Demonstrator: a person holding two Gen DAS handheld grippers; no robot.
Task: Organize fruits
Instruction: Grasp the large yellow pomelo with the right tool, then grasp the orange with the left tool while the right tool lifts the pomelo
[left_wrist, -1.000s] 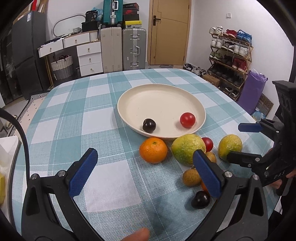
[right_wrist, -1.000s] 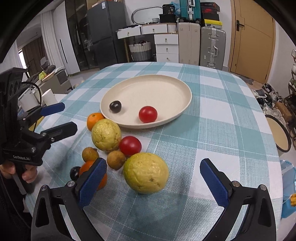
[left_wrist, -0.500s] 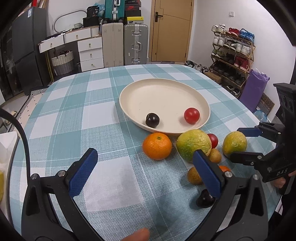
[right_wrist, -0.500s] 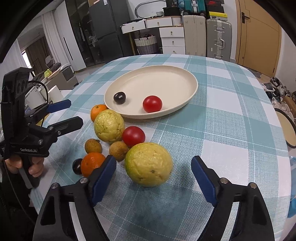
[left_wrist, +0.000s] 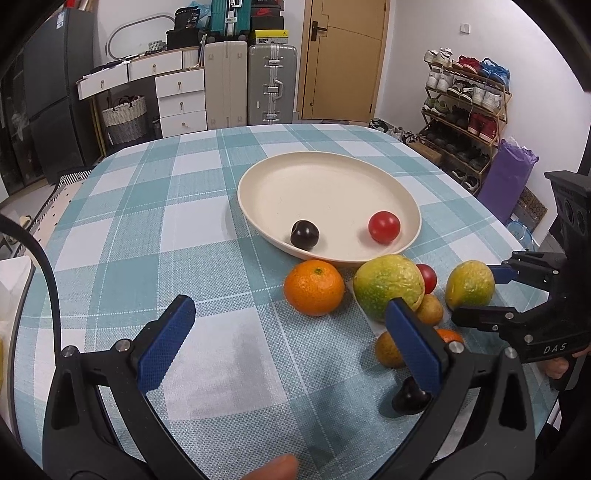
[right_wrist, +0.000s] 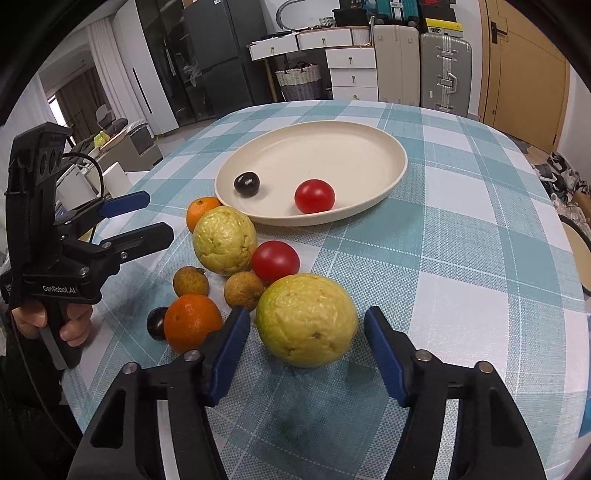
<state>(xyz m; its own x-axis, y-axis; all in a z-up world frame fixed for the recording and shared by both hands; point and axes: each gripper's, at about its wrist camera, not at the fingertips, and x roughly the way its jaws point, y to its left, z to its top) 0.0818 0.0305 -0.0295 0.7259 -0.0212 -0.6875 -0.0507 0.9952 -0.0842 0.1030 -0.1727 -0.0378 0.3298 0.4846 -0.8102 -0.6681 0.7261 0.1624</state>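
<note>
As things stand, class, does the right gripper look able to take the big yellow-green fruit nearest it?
Probably yes: the right gripper already straddles the yellow-green fruit, jaws closing, pads not yet touching, nothing between.

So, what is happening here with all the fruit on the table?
A person holds a gripper in each hand and sorts fruit into the cream plate. A red tomato and a dark plum already lie in it. The right gripper is closing around a big yellow-green fruit, with small gaps at both pads. The left gripper hangs open above bare cloth. The other fruit waits in a cluster beside the plate.
</note>
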